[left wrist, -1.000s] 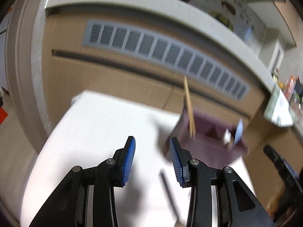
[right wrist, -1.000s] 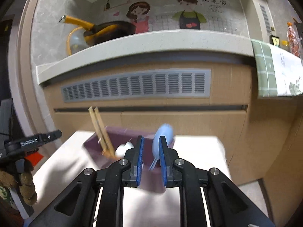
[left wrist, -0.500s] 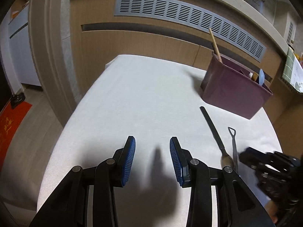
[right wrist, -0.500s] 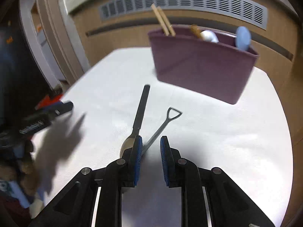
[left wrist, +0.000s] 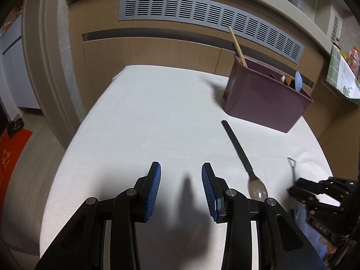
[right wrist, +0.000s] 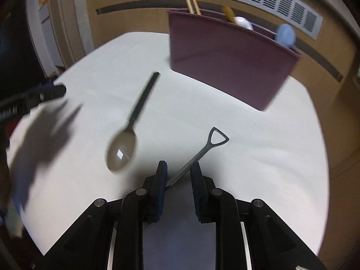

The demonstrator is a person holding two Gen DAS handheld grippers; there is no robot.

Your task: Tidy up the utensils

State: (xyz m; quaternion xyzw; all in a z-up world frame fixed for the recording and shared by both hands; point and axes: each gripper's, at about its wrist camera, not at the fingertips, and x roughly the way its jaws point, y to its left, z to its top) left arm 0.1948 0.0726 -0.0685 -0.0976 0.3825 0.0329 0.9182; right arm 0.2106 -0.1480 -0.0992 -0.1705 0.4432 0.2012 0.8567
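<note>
- Left wrist view: the left gripper (left wrist: 181,189) fills the bottom of the frame, its blue-padded jaws apart with nothing between them, above a white table (left wrist: 157,112).
- A maroon bin (left wrist: 265,103) stands at upper right on the table, with chopsticks (left wrist: 237,45) leaning out at its left end and a pale blue spoon (left wrist: 298,84) at its right end.
- A black-handled spoon (left wrist: 244,159) lies right of centre, bowl toward the camera.
- The right gripper (left wrist: 315,191) shows at the right edge, blurred.
- Right wrist view: the right gripper (right wrist: 178,175) sits at bottom centre, jaws a little apart around the shaft of a small shovel-shaped utensil (right wrist: 202,153); whether the pads touch it cannot be told.
- The triangular handle loop points to upper right, toward the bin (right wrist: 225,58).
- The spoon (right wrist: 132,126) lies to the left, blurred.
</note>
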